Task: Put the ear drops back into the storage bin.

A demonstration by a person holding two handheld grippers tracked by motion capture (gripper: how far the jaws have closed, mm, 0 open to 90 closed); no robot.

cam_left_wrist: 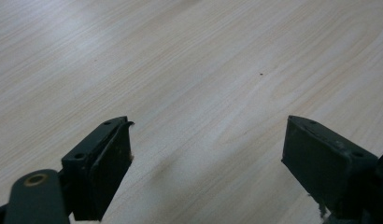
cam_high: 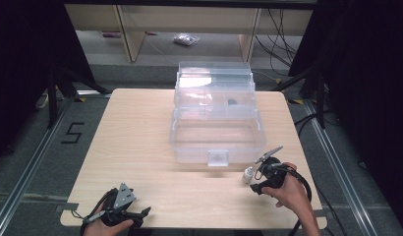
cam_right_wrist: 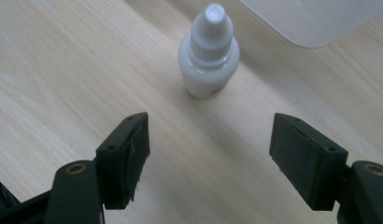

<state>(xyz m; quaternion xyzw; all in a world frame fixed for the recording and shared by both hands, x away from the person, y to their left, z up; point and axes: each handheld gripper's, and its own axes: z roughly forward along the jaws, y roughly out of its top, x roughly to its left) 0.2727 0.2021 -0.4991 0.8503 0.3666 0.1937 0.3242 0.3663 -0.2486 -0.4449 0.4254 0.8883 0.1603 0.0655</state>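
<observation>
A small white dropper bottle (cam_high: 247, 174) stands upright on the wooden table (cam_high: 140, 147), just in front of the clear plastic box's right front corner. In the right gripper view the bottle (cam_right_wrist: 209, 53) is a short way beyond the jaws, apart from them. My right gripper (cam_right_wrist: 209, 148) is open with nothing between its pads; in the high view it (cam_high: 261, 177) sits right of the bottle, held by a hand. My left gripper (cam_high: 140, 214) rests at the table's front left edge. Its jaws (cam_left_wrist: 206, 156) stand wide open over bare wood.
A clear plastic box (cam_high: 216, 140) with its lid raised stands at the table's middle back; a small dark item (cam_high: 232, 102) lies in its upper part. Beyond the table are table legs, cables and a small bag (cam_high: 186, 39) on the floor.
</observation>
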